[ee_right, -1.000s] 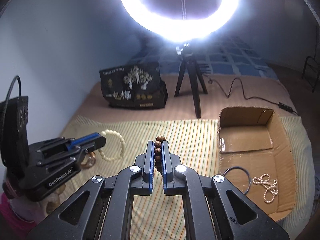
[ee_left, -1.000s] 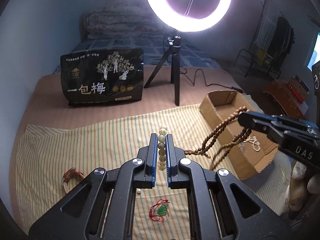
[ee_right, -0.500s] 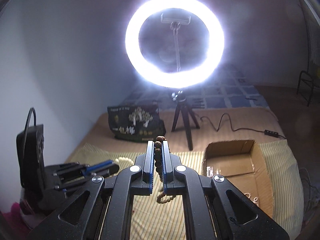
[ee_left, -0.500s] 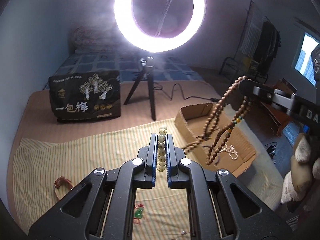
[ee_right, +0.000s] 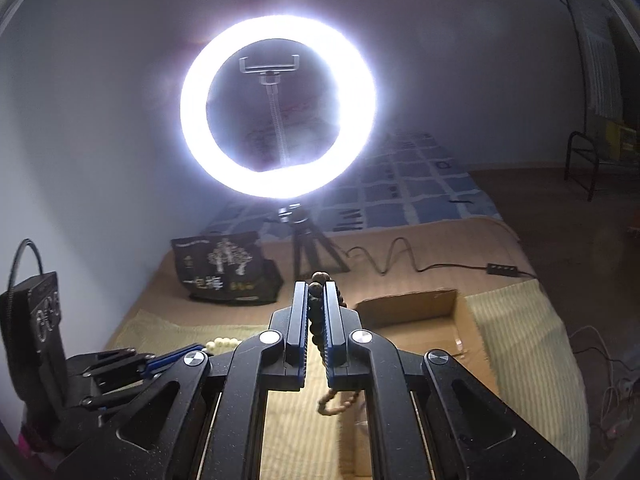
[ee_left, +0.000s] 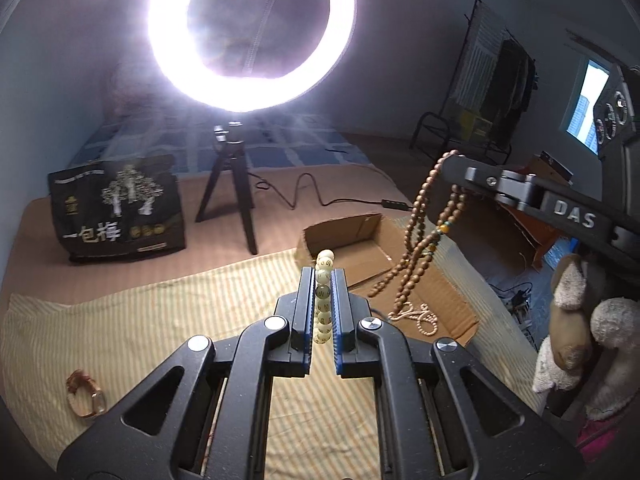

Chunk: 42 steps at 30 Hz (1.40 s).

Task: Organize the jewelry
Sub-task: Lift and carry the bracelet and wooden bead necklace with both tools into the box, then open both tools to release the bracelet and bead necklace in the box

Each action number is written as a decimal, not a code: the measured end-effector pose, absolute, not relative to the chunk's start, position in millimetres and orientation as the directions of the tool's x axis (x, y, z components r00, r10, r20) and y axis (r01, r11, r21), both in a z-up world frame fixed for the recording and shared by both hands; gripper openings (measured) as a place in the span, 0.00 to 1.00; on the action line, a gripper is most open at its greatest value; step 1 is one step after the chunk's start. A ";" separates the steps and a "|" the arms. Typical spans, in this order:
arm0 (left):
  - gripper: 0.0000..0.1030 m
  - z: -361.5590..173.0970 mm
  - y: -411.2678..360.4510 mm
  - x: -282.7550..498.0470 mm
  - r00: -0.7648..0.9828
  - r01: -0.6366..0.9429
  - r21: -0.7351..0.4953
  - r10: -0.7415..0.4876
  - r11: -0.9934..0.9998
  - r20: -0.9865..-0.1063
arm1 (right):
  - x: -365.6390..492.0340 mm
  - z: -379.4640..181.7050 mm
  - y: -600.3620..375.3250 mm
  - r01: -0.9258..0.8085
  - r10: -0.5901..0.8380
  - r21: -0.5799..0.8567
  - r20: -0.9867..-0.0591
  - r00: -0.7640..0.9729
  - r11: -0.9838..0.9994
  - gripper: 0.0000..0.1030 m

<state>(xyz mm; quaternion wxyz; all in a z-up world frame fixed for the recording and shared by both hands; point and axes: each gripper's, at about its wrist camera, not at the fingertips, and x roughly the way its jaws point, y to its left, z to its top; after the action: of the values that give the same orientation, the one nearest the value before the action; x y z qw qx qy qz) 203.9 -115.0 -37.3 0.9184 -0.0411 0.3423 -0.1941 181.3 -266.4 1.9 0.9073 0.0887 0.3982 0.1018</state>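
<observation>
Left gripper (ee_left: 323,280) on my rig is pinched on a cream bead bracelet (ee_left: 324,300), round glossy beads stacked between the blue pads. Right gripper (ee_right: 316,292) is clamped on a long brown wooden bead necklace (ee_left: 420,240), matte little spheres dangling in loops over the cardboard box (ee_left: 448,300) at the right edge of the striped cloth (ee_left: 120,320). Compared with a second ago, both grippers have tilted up and the necklace hangs higher, clear of the box's near wall. Pearl strand (ee_left: 420,316) lies inside the box.
</observation>
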 end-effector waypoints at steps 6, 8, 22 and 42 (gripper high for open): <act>0.05 -47.4 -140.6 217.1 0.660 0.348 -0.242 -0.420 0.906 -0.623 | 192.9 -12.8 -291.7 -0.071 0.204 0.210 -0.727 0.656 0.975 0.05; 0.05 -52.2 -149.5 222.4 0.646 0.355 -0.254 -0.432 0.900 -0.629 | 196.1 -17.4 -299.2 -0.057 0.190 0.202 -0.734 0.652 0.978 0.05; 0.05 -87.6 -200.1 245.3 0.580 0.383 -0.260 -0.450 0.886 -0.679 | 219.9 -68.1 -342.6 0.022 0.154 0.206 -0.793 0.589 0.978 0.05; 0.38 -107.5 -214.5 255.7 0.538 0.397 -0.234 -0.432 0.887 -0.724 | 229.8 -104.3 -358.8 0.098 0.125 0.198 -0.860 0.494 0.975 0.12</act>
<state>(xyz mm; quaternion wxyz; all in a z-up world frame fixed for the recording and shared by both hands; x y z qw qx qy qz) 255.7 -214.5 -107.5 0.8767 -0.0206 0.4184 -0.2366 229.8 -358.8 -104.3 0.8573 0.1109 0.5027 0.0080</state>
